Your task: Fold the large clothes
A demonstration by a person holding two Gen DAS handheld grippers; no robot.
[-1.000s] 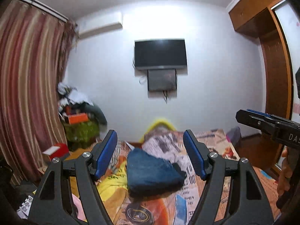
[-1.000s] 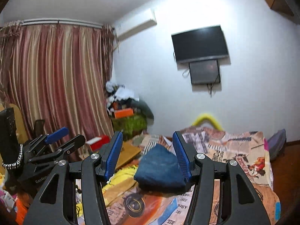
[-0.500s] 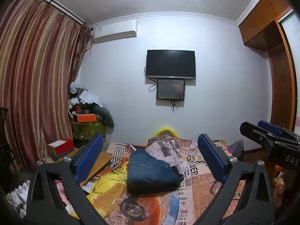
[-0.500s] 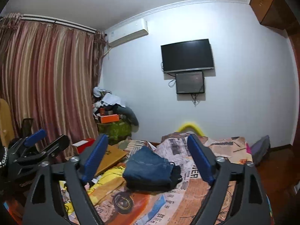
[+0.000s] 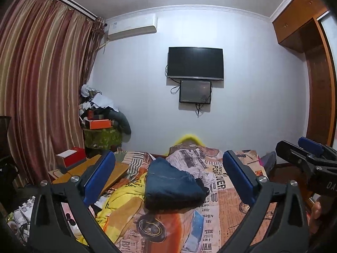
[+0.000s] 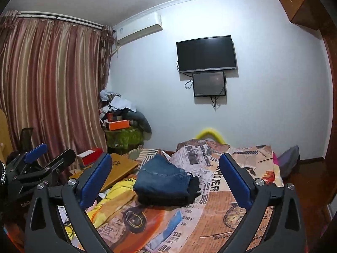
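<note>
Soft ceiling light falls from above the jaws, brightest on the white wall (image 5: 242, 109) ahead, with a faint glare patch overhead. Fisheye bending curves the curtain (image 6: 52, 80) and darkens the corners. Both views are sharp, with soft shadows beneath.

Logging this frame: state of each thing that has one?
left gripper: open, jaws just opened, nothing between them
right gripper: open, jaws just opened, nothing between them
jeans: folded, lying on bed
TV: screen dark
small screen: dark
curtain: drawn
</note>
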